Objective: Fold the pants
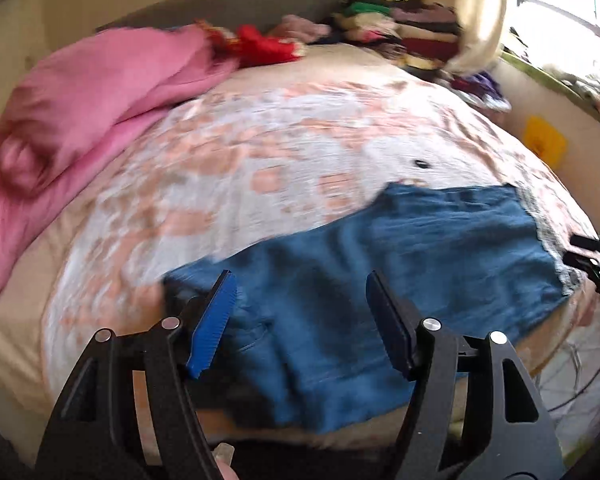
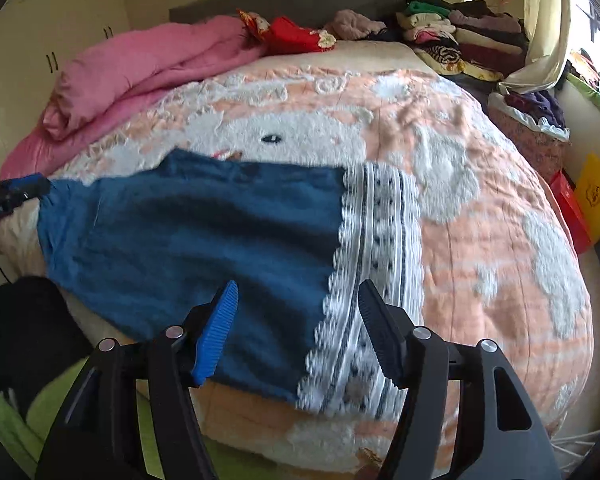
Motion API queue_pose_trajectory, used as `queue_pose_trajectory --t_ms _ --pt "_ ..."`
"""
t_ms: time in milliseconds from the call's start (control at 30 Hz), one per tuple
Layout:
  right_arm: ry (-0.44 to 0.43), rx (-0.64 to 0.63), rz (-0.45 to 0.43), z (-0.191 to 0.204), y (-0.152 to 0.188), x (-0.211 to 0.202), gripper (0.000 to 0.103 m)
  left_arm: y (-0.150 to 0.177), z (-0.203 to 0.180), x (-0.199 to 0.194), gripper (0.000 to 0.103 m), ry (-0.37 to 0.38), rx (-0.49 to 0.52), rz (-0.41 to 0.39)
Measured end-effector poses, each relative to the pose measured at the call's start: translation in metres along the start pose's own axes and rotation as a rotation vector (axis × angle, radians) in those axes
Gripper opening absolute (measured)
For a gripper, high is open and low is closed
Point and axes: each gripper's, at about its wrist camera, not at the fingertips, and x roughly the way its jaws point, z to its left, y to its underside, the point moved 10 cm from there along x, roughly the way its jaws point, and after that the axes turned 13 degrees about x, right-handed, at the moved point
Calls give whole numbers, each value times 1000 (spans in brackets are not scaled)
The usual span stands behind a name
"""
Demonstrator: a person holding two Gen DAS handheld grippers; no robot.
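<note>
Blue pants (image 1: 380,280) with a white lace-trimmed patterned hem (image 2: 376,280) lie flat across the near part of the bed (image 1: 260,140), also seen in the right wrist view (image 2: 188,236). My left gripper (image 1: 300,292) is open and empty, hovering over the pants' left end. My right gripper (image 2: 298,300) is open and empty, over the near edge where blue cloth meets the lace hem. The left gripper shows at the far left of the right wrist view (image 2: 12,196); the right gripper shows at the right edge of the left wrist view (image 1: 596,260).
The bed has a peach and white blanket (image 2: 480,220). A pink quilt (image 2: 140,68) lies at the back left. Stacks of folded clothes (image 2: 460,36) sit by the headboard. A yellow bag (image 2: 596,196) and a red box (image 2: 570,208) stand right of the bed.
</note>
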Motion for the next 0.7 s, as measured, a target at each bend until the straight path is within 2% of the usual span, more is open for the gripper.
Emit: queue_pose_trajectory --t_ms 67,167,233,300,400,467,567,667,700 --pt "-2 0 -30 -1 -16 1 61 -19 -17 12 59 36 31 3" --pt "22 21 -55 -13 -39 4 61 -37 -22 16 59 -37 78 -10" --pt "35 33 -59 -23 -49 8 61 -44 -18 15 59 -44 49 -15" --pt "45 52 -57 -36 -60 17 61 -52 -21 20 59 4 26 -17" --pt "46 95 -47 -55 -75 32 61 -65 -29 36 59 54 44 -20" --pt "29 147 -27 -68 -84 44 61 -71 -34 55 59 72 47 3" --pt "-9 194 6 -78 -89 61 61 -79 -45 91 59 157 29 33" --pt "-37 221 48 -83 -88 77 61 -78 -52 119 59 186 41 68" --pt "-49 224 60 -83 -87 80 61 -75 -56 131 59 218 38 88"
